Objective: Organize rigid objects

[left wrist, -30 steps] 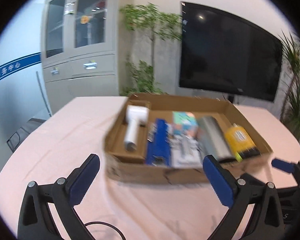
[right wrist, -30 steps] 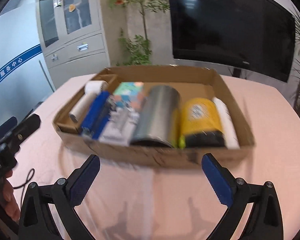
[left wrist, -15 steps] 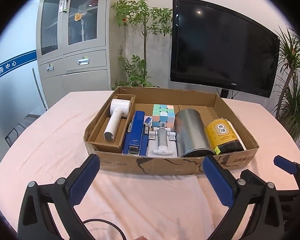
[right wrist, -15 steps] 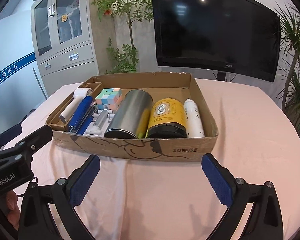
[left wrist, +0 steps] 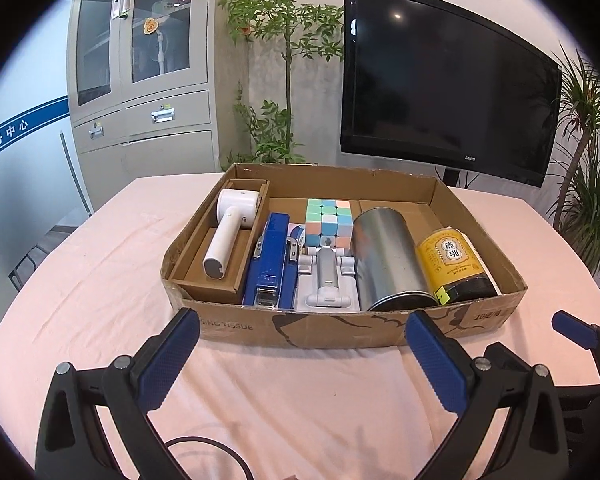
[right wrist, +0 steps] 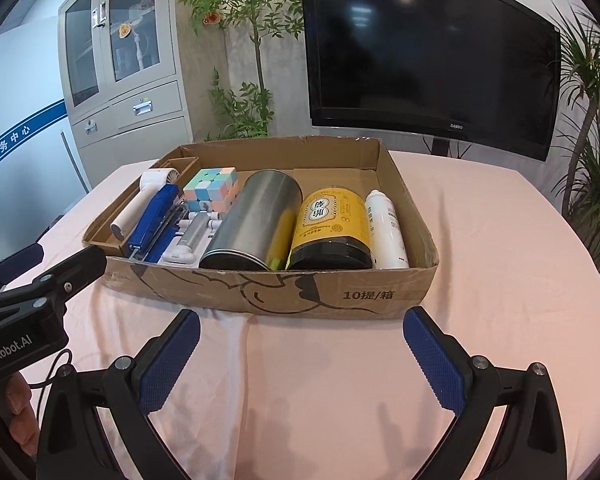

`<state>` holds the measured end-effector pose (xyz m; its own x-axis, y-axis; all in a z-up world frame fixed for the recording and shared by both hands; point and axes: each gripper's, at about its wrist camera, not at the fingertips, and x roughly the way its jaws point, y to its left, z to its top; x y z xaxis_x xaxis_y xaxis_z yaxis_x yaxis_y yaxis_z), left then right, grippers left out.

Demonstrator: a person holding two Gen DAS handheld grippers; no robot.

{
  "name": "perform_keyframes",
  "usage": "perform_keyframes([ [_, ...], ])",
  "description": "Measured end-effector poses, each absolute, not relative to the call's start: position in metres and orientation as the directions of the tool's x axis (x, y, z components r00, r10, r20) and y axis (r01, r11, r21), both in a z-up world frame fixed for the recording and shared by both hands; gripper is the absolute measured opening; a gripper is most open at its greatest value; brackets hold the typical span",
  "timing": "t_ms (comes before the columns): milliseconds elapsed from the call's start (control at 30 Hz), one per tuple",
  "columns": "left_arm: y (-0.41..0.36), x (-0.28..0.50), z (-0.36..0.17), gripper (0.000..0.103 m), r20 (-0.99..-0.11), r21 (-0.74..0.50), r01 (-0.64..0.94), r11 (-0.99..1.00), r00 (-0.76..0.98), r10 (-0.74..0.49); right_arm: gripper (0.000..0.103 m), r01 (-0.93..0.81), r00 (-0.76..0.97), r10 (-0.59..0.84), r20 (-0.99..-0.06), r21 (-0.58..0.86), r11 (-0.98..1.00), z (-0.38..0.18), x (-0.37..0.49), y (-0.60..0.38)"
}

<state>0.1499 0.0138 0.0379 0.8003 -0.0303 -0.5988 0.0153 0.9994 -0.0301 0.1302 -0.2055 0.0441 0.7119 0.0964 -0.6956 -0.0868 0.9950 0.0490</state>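
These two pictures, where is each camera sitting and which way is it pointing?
Left wrist: rides on the left gripper, looking forward over the table at the cardboard box; its own open fingers show, and the right gripper at the right edge.
Right wrist: rides on the right gripper, facing the box from further right; its open fingers show, plus the left gripper and a hand holding it.
Shared: box, steel can, yellow jar, television.

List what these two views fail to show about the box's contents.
- Left wrist view: white bottle almost wholly hidden behind the yellow jar.
- Both views: silver can interior unseen; only its side and rim show.
- Right wrist view: blue stapler partly hides the grey-white gadget.
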Motion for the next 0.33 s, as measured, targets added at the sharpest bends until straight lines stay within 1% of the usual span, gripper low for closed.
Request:
perform_keyframes([
  [200,0.011,0.157,0.034,0.102,-0.594,-0.014,0.021,1.000,0.804,-0.026,0.102,-0.082,0.708,0.084,-0.701,0.036,0.996,0.042,0.134,-0.199],
  [333,0.017,0.165,0.031,0.102,-0.591,-0.056,0.024,0.998,0.805,-0.053,0.102,-0.080,0.707,0.067,-0.705,0.015,0.997,0.037,0.139,-0.193],
])
